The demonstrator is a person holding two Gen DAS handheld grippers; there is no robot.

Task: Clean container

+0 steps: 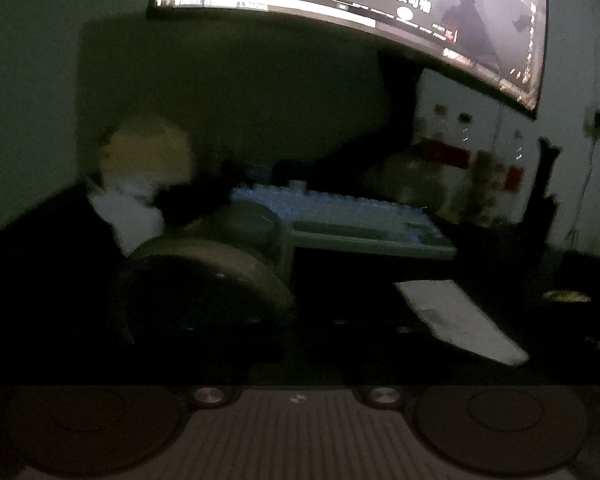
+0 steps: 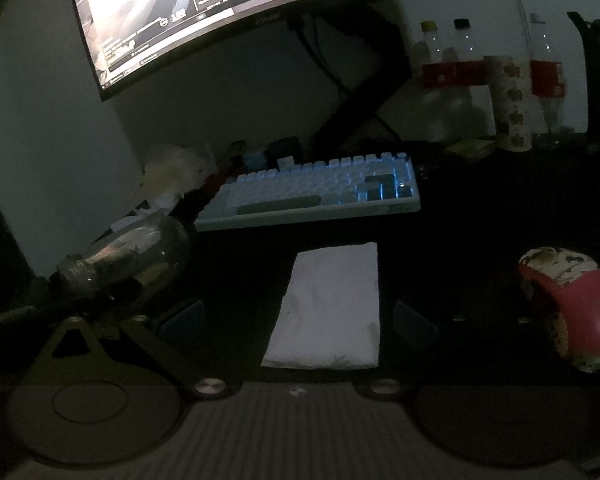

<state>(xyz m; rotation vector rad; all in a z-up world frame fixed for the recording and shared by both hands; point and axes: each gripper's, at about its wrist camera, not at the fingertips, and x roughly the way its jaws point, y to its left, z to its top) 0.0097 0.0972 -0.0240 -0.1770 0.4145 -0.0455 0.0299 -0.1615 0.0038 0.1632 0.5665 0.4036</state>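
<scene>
Jar: clear glass jar (image 2: 132,256) lying tilted, grimy, seemingly held by left hand-held gripper (image 2: 112,320)
Cloth: white folded tissue (image 2: 332,304) untouched on tabletop (image 2: 460,280)
Right hand-held gripper (image 2: 296,316): fingers apart, straddling tissue
Progress: wiping not begun

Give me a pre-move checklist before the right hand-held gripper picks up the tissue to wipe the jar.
1. Tissue lies flat on the desk between the fingers of the right hand-held gripper: ok.
2. Right jaws spread wider than the tissue: ok.
3. Jar in view, tilted, at the left: ok.
4. Firm hold on the jar: cannot tell, too dark.
5. Keyboard apart from the tissue: ok.
6. Lighting good enough to judge dirt in the jar: not ok.
</scene>
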